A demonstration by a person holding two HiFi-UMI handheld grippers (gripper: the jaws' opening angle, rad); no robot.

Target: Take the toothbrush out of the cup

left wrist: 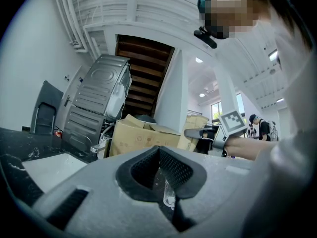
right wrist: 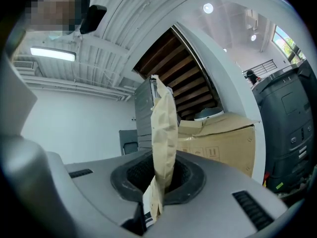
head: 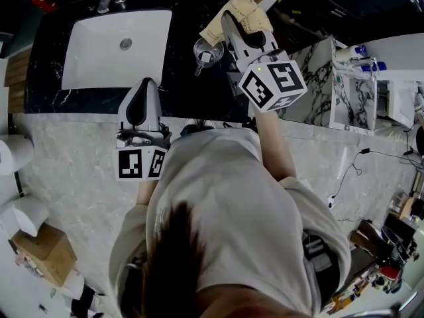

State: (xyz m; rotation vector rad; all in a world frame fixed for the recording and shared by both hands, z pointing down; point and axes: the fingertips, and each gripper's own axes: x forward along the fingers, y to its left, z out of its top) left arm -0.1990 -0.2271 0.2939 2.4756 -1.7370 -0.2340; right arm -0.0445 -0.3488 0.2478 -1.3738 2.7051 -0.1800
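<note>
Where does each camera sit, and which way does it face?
Head view: on the person's head, looking down at sink and cup; shows hair, shoulders, left gripper, right gripper.
Left gripper view: on that gripper, looking along its closed claw toward cardboard boxes; shirt at right.
Right gripper view: on that gripper, along its claw, shut on paper-wrapped toothbrush.
Shared: head and left gripper views both show the right gripper's cube.

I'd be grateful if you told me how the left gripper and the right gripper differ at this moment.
The right gripper is shut on a beige paper packet; the left gripper has no packet in it. The right gripper is by the glass cup, the left gripper at the white sink's near edge. Both carry a marker cube.
</note>
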